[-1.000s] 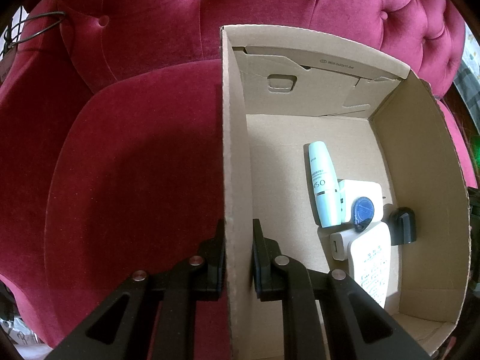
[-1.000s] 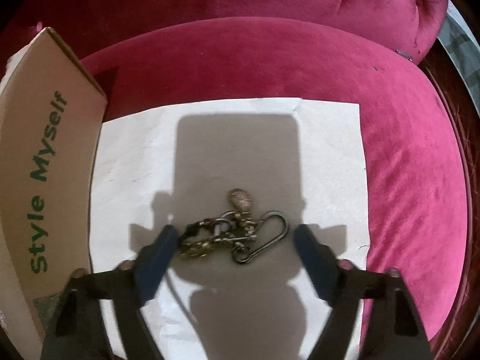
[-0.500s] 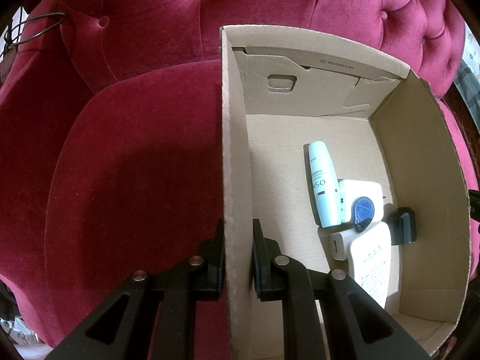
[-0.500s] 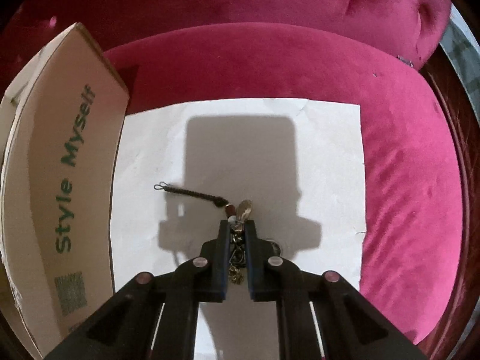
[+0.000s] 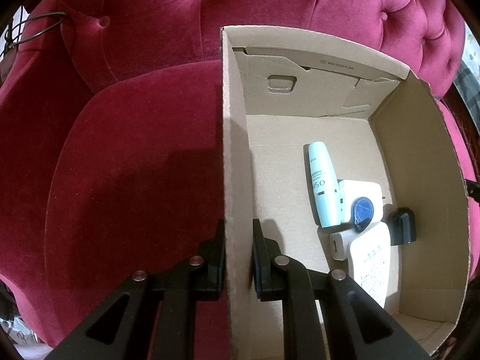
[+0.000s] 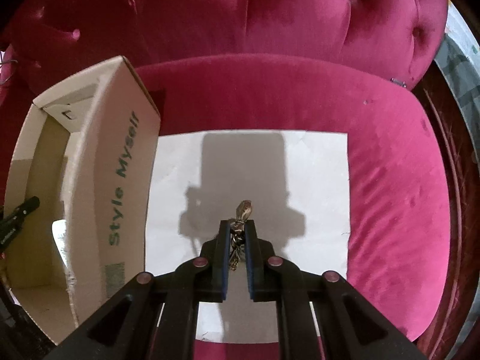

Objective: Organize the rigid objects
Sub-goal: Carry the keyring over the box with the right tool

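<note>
Left gripper (image 5: 238, 234) clamped on cardboard box (image 5: 237, 150) wall, lower centre; right gripper (image 6: 237, 231) closed on brass keychain (image 6: 243, 210) above white paper (image 6: 315, 180), frame centre.

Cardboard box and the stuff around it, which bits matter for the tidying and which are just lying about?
In the job:
- cardboard box, wall clamped by left hand-held gripper
- keychain held in right hand-held gripper
- mint tube, white chargers, blue tag, black adapter inside

Just lying about:
- white paper sheet
- red sofa
</note>
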`<action>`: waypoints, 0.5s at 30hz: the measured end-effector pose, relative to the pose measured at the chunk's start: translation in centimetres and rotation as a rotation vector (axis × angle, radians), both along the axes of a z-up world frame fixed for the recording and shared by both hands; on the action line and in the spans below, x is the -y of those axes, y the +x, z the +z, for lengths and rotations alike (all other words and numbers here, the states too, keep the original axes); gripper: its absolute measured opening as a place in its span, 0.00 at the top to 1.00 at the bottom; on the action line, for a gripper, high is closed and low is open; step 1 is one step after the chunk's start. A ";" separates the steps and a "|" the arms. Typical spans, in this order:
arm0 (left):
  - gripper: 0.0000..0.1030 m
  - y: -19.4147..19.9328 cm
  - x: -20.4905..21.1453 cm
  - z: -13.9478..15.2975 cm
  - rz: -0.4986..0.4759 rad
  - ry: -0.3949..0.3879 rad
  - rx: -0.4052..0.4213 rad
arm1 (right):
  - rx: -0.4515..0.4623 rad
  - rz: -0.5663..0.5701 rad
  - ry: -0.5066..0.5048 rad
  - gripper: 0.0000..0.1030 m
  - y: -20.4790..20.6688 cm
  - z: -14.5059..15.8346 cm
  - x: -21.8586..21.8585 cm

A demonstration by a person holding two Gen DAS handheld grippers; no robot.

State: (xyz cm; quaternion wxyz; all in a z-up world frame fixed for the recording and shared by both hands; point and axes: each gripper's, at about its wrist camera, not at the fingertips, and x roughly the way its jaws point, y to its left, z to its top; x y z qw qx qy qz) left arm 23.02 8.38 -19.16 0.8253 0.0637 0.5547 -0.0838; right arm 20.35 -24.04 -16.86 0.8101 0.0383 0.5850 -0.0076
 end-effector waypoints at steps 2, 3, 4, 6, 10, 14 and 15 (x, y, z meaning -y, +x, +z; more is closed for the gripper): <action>0.85 0.0 0.0 0.0 -0.001 0.001 0.001 | 0.012 0.002 -0.006 0.93 -0.3 1.0 -0.1; 0.85 0.0 0.0 0.0 -0.001 0.000 0.001 | 0.016 0.003 -0.007 0.93 -0.2 1.3 -0.4; 0.85 0.0 0.0 0.0 -0.001 0.000 0.001 | 0.021 0.003 -0.010 0.93 -0.3 1.7 -0.4; 0.85 0.0 0.0 0.0 -0.002 0.000 0.001 | 0.029 0.004 -0.008 0.93 -0.4 2.3 -0.9; 0.85 0.0 0.1 0.0 -0.003 0.004 0.002 | 0.050 0.014 -0.016 0.93 -0.2 4.1 -1.8; 0.85 0.0 0.1 0.0 -0.002 0.004 0.002 | 0.074 0.024 -0.027 0.93 0.0 5.7 -2.2; 0.85 0.0 0.1 0.0 -0.002 0.004 0.002 | 0.079 0.028 -0.030 0.93 0.0 6.0 -2.3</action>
